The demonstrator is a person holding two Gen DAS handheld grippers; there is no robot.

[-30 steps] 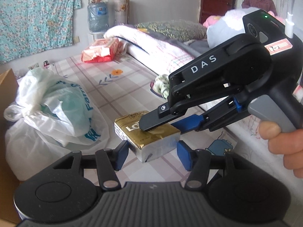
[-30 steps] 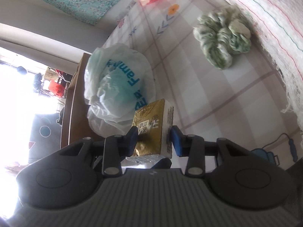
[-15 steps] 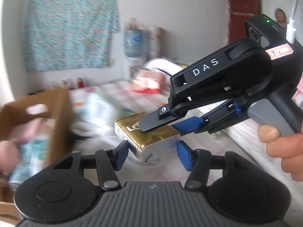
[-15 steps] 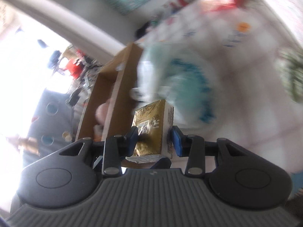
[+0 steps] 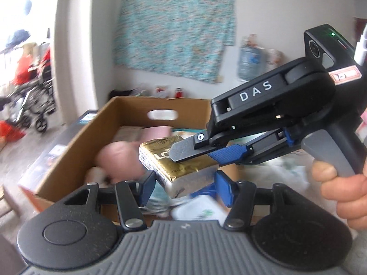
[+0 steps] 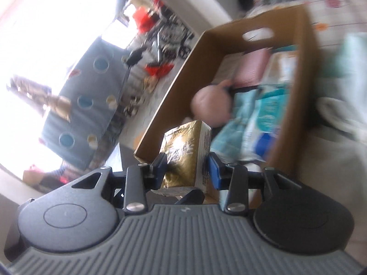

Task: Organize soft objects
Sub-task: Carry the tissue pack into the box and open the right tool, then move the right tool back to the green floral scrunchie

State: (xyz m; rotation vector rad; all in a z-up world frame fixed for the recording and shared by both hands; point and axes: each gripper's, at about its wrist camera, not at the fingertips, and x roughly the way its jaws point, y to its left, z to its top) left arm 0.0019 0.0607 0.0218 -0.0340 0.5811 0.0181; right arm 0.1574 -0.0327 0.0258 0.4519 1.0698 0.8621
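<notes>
Tissue pack (image 6: 188, 158) clamped by right gripper (image 6: 187, 170) fingers (image 6: 214, 169)

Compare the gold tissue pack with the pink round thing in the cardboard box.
The gold tissue pack is a shiny, printed block; the pink round thing is plain and ball-shaped, too blurred to identify. The pack is held in the air, pinched by the right gripper; the pink thing lies inside the cardboard box among other packets. The left gripper is open around the pack without pressing it. Both look soft.
</notes>
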